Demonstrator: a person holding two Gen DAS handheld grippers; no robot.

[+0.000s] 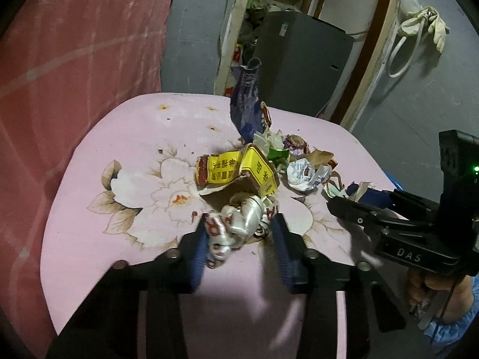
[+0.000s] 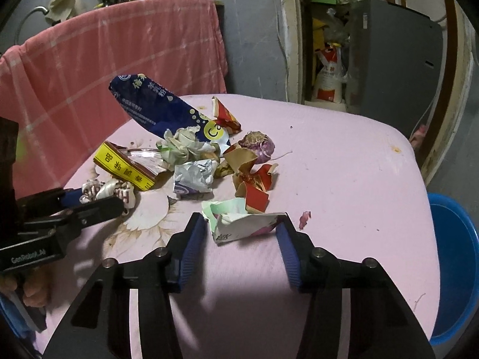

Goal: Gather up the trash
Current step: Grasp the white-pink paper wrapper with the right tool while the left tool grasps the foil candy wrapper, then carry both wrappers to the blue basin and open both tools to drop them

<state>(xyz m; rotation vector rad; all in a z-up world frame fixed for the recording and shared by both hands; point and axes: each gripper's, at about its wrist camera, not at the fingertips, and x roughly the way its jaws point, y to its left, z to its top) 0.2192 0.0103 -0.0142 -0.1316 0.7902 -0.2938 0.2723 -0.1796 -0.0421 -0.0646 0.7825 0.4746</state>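
Observation:
A heap of trash lies on a pink flowered table (image 1: 125,155): a yellow-and-red carton (image 1: 236,167), a blue foil bag (image 1: 247,101), crumpled paper (image 1: 305,173). My left gripper (image 1: 242,230) is open, its jaws around a crumpled white-and-red wrapper (image 1: 236,224) on the table. In the right wrist view my right gripper (image 2: 242,230) is open, its jaws on either side of a white-and-green torn wrapper (image 2: 239,221). The blue bag (image 2: 167,110), yellow carton (image 2: 125,164), a red paper scrap (image 2: 254,191) and a purple onion piece (image 2: 260,143) lie beyond it.
A blue bucket (image 2: 452,239) stands at the table's right edge. A pink checked cloth (image 1: 66,89) hangs behind the table on the left. A dark grey box (image 2: 392,53) and a doorway with clutter are at the back.

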